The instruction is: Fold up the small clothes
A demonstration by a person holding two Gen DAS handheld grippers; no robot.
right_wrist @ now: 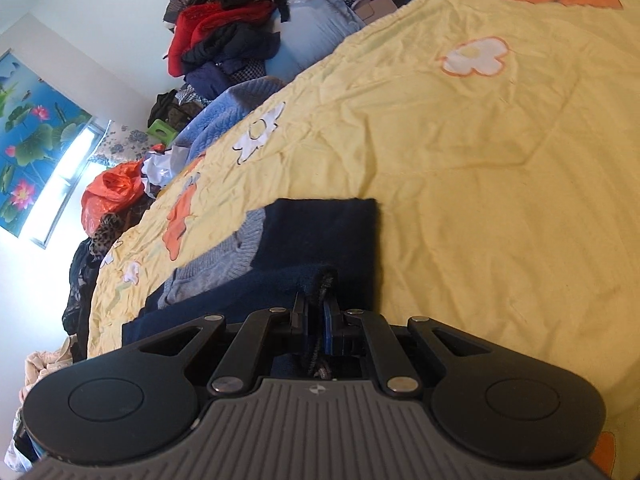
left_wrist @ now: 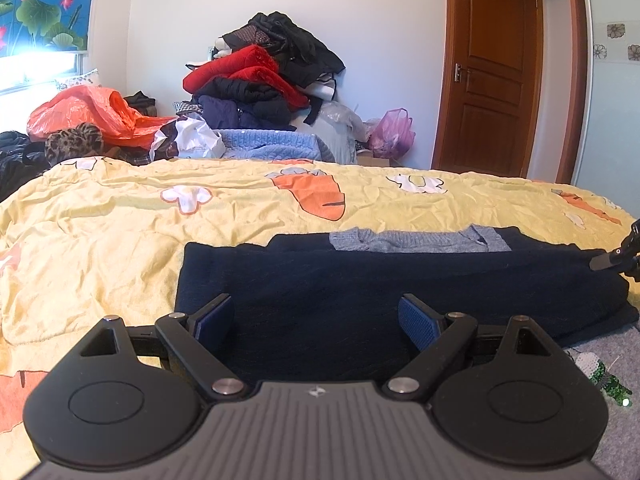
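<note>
A navy blue sweater (left_wrist: 400, 280) with a grey knit collar (left_wrist: 416, 240) lies flat on the yellow bedspread (left_wrist: 120, 232). My left gripper (left_wrist: 316, 324) is open, its blue pads just above the sweater's near edge. My right gripper (right_wrist: 316, 320) is shut on a fold of the navy sweater (right_wrist: 320, 236) and holds that edge lifted. The right gripper's tip also shows at the right edge of the left wrist view (left_wrist: 616, 258). The grey collar (right_wrist: 224, 264) shows left of the right gripper.
A heap of red, black and blue clothes (left_wrist: 260, 80) stands behind the bed by the wall. An orange plastic bag (left_wrist: 92, 116) and a pink bag (left_wrist: 392, 132) lie there too. A wooden door (left_wrist: 496, 68) is at the right. A grey garment (left_wrist: 600, 360) lies near right.
</note>
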